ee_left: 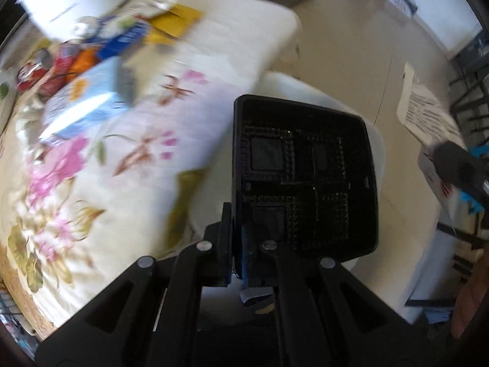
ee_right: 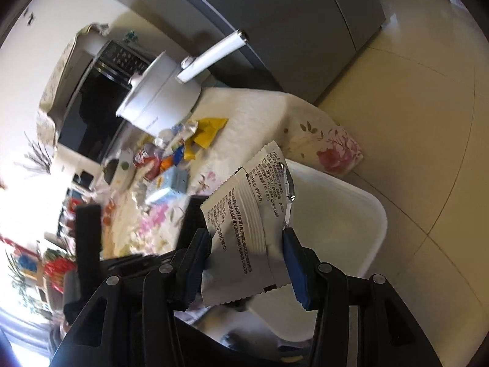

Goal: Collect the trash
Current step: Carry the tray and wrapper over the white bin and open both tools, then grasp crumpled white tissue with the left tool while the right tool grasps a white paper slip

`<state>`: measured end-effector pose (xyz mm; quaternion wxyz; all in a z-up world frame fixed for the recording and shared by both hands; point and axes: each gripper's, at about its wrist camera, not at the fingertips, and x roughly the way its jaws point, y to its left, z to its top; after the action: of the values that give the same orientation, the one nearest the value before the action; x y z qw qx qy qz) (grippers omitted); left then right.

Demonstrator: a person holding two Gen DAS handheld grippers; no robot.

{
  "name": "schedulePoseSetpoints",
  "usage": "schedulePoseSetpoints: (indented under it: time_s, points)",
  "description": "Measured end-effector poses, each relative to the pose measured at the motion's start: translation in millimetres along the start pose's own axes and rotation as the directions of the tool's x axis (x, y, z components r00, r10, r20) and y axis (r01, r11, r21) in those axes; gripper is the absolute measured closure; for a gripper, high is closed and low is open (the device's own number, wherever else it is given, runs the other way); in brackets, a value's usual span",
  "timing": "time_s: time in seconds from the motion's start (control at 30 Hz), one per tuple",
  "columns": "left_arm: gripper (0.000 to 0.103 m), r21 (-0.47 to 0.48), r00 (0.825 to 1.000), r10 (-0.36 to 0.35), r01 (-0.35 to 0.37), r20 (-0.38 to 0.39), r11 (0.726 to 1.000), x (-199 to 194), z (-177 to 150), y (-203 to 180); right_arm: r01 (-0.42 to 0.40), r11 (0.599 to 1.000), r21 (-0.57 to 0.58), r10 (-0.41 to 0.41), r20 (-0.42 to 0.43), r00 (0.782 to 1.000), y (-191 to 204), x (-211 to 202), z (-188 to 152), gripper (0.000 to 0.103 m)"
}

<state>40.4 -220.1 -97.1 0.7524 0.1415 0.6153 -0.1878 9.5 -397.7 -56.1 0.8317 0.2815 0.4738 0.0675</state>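
- The black tray (ee_left: 305,177) is looking like matt plastic with a bumpy, ribbed floor.
- The wrapper (ee_right: 244,229) is showing as creased printed foil-paper with a dull sheen.
- The cloth (ee_left: 189,116) on the desk is appearing soft and flower-printed.
- The floor (ee_right: 412,98) is shining as glossy tile.
- The white bin (ee_right: 351,220) is looking like smooth plastic.

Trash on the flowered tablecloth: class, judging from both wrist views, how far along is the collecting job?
Done: nothing can be confirmed as binned; the white bin's inside is hidden. In hand: the left claw holds a black plastic tray, and the right claw holds a printed white wrapper above the bin. Left: a pile of wrappers and a light blue carton remains on the tablecloth.
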Motion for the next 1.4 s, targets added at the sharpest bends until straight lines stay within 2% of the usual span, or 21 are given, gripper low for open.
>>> schedulePoseSetpoints:
  time_s: [0.13,0.23,0.3,0.33,0.37,0.53,0.67,0.73,0.77,0.8,1.03,1.1,1.2,1.33,1.4]
  points:
    - [0.098,0.017,1.000,0.006,-0.006,-0.013,1.000,18,3,-15,0.030,0.998,0.046,-0.029,-0.020,0.999,-14,10,-5,0.053]
    - [0.094,0.032,0.999,-0.015,0.016,-0.032,0.999,30,0,-22,0.056,0.998,0.033,-0.054,-0.036,0.998,-19,16,-9,0.053]
    - [0.076,0.074,0.998,-0.014,0.019,-0.068,0.997,42,-1,-27,0.072,0.997,0.031,-0.070,-0.046,0.996,-22,22,-11,0.052]
    - [0.058,0.078,0.996,0.001,0.006,-0.085,0.997,45,-3,-27,0.081,0.996,0.028,-0.079,-0.049,0.996,-23,26,-12,0.052]
    - [0.050,0.076,0.997,0.020,-0.014,-0.077,0.997,44,-4,-28,0.097,0.995,0.027,-0.095,-0.058,0.994,-25,31,-12,0.052]
    - [0.048,0.072,1.000,0.024,-0.025,0.013,0.997,9,-5,-12,0.126,0.991,0.034,-0.122,-0.107,0.987,-33,54,-19,0.050]
    - [0.044,0.019,0.996,0.061,-0.062,0.066,0.998,-15,8,21,0.208,0.978,0.008,-0.204,-0.146,0.968,-37,74,-25,0.048]
    - [0.043,-0.015,0.994,0.076,-0.075,0.080,0.997,-27,9,38,0.218,0.976,-0.003,-0.215,-0.174,0.961,-36,83,-28,0.038]
    - [0.043,-0.028,0.993,0.079,-0.077,0.085,0.997,-32,7,47,0.220,0.976,-0.005,-0.217,-0.175,0.960,-36,85,-28,0.032]
    - [0.043,-0.045,0.992,0.082,-0.078,0.091,0.996,-39,7,58,0.226,0.974,-0.003,-0.223,-0.170,0.960,-36,85,-28,0.031]
    - [0.042,-0.168,0.989,0.108,-0.090,0.104,0.982,-63,14,104,0.227,0.974,-0.007,-0.226,-0.144,0.963,-27,84,-15,0.030]
    - [0.042,-0.214,0.988,0.104,-0.077,0.116,0.974,-65,11,119,0.237,0.971,-0.026,-0.238,-0.134,0.962,-19,84,-12,0.023]
    - [0.039,-0.312,0.986,0.111,-0.068,0.124,0.948,-59,12,163,0.263,0.963,-0.063,-0.269,-0.114,0.957,-7,85,-7,0.021]
    - [0.034,-0.455,0.981,0.128,-0.048,0.146,0.889,-62,1,222,0.263,0.962,-0.072,-0.269,-0.104,0.957,7,89,2,0.021]
    - [0.032,-0.531,0.979,0.128,-0.026,0.157,0.847,-61,-4,256,0.257,0.962,-0.088,-0.265,-0.094,0.960,19,90,8,0.021]
